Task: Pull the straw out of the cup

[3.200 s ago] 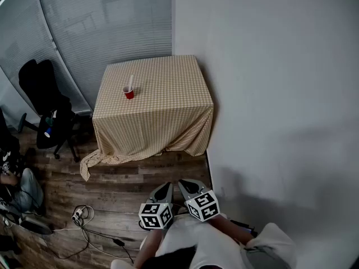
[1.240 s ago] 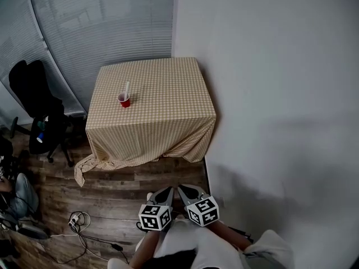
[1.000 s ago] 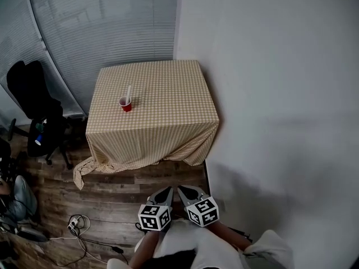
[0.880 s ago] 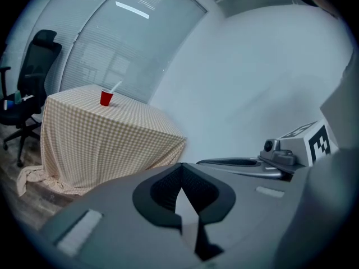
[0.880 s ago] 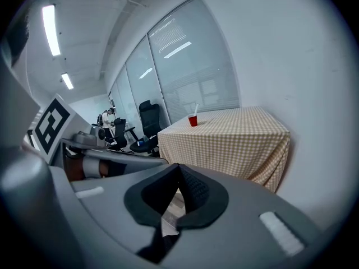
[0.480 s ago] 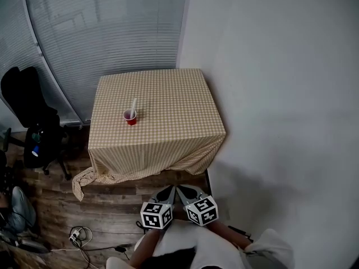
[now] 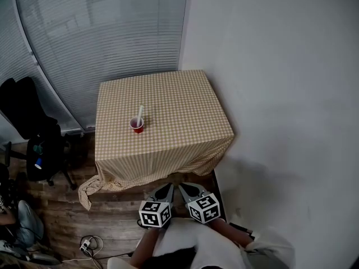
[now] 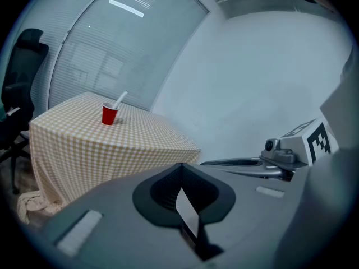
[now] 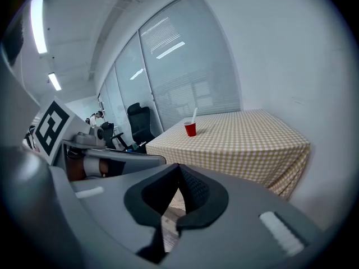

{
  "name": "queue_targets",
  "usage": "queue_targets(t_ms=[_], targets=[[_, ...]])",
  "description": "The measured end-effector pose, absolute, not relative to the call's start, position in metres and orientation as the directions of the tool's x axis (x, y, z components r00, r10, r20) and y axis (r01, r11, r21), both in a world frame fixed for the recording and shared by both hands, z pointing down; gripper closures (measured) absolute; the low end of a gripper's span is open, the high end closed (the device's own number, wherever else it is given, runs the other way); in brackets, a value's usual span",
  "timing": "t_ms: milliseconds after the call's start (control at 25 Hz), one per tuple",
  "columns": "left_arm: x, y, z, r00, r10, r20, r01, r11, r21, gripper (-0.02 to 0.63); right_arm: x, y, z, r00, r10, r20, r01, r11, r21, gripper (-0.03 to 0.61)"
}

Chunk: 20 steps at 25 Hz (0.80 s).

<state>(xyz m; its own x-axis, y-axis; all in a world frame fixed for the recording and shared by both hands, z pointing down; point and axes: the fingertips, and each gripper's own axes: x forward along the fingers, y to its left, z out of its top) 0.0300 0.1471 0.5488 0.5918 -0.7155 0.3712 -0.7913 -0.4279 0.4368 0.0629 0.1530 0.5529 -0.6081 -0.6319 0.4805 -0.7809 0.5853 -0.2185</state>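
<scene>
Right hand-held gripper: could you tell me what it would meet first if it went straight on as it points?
Probably the hanging side of the tablecloth, below the red cup; depth is unclear, but nothing nearer shows.

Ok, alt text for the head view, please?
A red cup with a white straw stands on a table draped in a checked cloth, in a corner beside a white wall and window blinds. Below, the left gripper and right gripper point toward it from short of the table, both shut and empty.

surface: cloth-covered table (image 7: 179, 102) | on it: red cup (image 7: 137, 126), apparently upright
</scene>
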Motion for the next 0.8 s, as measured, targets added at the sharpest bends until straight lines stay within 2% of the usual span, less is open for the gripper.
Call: queue_targets(t_ms=[400, 800], targets=[[-0.013, 0.132, 0.553, 0.579, -0.726, 0.372, -0.795, -0.400, 0.456, 0.598, 0.031, 0.141, 0.558, -0.590, -0.642, 0.489, -0.796, 0.564, -0.219, 0.572], [-0.005, 0.136, 0.542, 0.624, -0.700, 0.348, -0.763, -0.450, 0.464, 0.597, 0.037, 0.144, 0.555, -0.564, -0.653, 0.505, -0.819, 0.517, -0.247, 0.572]])
